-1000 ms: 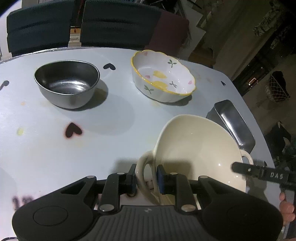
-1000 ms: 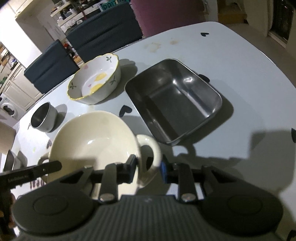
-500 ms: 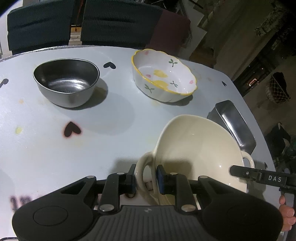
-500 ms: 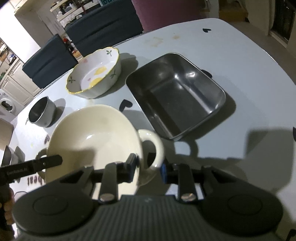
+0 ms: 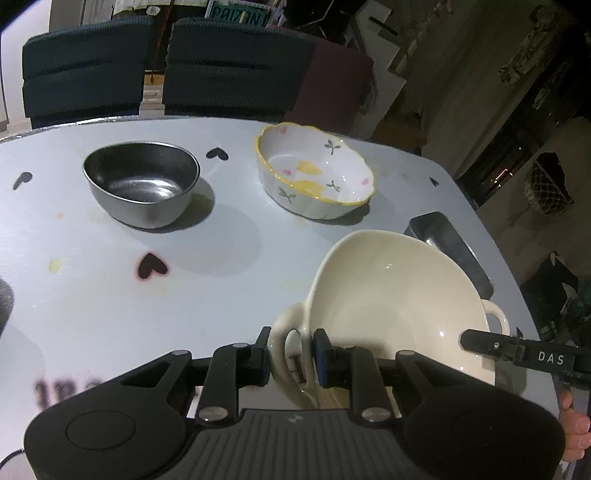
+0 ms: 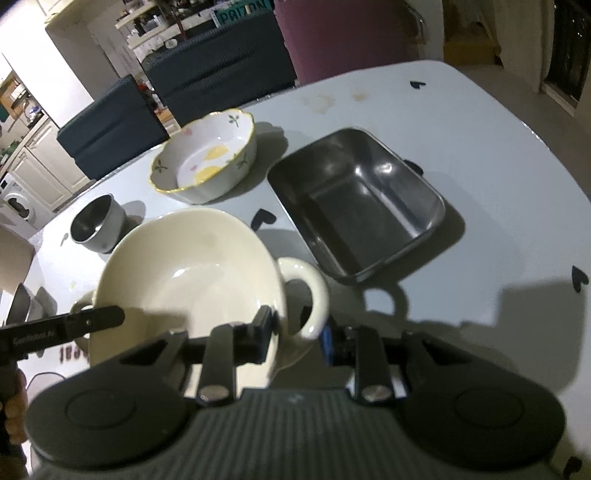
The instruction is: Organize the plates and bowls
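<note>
Nearest in both wrist views is a cream ceramic bowl with two loop handles (image 5: 391, 306) (image 6: 184, 280), raised above the pale grey worktop with black heart marks (image 5: 110, 302) (image 6: 509, 184) and carried between both grippers. The left gripper (image 5: 290, 356) is clenched on the bowl's left handle, one finger outside the loop and the blue-padded finger inside it. The right gripper (image 6: 297, 338) grasps the opposite handle in the same way, its fingers either side of the loop's near part; that view is slightly blurred.

Just beyond the bowl to the right lies a rectangular stainless-steel tray (image 6: 358, 206) (image 5: 448, 251), flat on the worktop and apart from the bowl.

Farther off stands a white scalloped ceramic bowl with a yellow rim and painted flowers (image 5: 314, 177) (image 6: 208, 158), upright, near the tray's far-left corner. Left of it, well apart, sits a round stainless-steel bowl (image 5: 142, 182) (image 6: 96, 223).

Beyond the worktop's far edge stand two dark blue upholstered chairs (image 5: 85, 70) (image 6: 114, 122) and a maroon chair (image 5: 332, 88) (image 6: 347, 33).
</note>
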Tool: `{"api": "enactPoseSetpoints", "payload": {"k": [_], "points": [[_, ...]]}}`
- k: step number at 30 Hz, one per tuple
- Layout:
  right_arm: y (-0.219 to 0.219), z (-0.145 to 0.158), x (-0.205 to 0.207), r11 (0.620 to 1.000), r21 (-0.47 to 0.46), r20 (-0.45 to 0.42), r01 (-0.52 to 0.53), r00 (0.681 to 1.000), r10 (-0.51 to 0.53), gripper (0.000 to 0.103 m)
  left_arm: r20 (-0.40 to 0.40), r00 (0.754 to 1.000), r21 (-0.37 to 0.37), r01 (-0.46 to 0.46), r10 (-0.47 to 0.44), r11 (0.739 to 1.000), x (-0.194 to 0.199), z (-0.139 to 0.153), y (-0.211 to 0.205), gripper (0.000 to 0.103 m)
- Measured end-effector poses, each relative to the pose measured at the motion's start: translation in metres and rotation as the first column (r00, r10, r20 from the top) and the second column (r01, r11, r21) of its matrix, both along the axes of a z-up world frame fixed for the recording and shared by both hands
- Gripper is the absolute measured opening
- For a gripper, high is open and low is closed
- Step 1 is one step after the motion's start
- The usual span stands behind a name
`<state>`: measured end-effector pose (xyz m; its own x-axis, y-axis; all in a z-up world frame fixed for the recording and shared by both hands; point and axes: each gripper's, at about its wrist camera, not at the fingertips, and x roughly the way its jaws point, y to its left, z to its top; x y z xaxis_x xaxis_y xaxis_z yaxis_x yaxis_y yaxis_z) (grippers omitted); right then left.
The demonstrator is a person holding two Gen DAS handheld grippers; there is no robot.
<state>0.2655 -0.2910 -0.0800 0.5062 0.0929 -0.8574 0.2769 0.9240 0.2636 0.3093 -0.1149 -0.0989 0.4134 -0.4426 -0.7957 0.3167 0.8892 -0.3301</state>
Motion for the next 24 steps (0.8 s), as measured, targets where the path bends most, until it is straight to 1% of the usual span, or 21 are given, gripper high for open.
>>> {"api": "enactPoseSetpoints", "payload": {"k": [5,11,18,24], "points": [[0.001,0.014,-0.013,1.0,0.014,0.045,-0.004,0.999,0.003,0.03,0.02,1.0,-0.011,-0.023,0.024,1.0,-0.015,0.016,0.009,0.024],[0.012,0.034,-0.031,0.999,0.027,0.105,-0.022,0.994,0.019,0.028,0.045,0.998,-0.023,-0.049,0.05,0.999,-0.034,0.037,0.028,0.024],[0.034,0.05,-0.05,0.997,0.046,0.157,-0.056,0.986,0.048,0.027,0.068,0.994,-0.025,-0.085,0.087,0.996,-0.056,0.054,0.056,0.024],[0.057,0.058,-0.059,0.994,0.05,0.185,-0.096,0.979,0.085,0.026,0.087,0.99,-0.023,-0.113,0.114,0.993,-0.075,0.064,0.087,0.024]]}}
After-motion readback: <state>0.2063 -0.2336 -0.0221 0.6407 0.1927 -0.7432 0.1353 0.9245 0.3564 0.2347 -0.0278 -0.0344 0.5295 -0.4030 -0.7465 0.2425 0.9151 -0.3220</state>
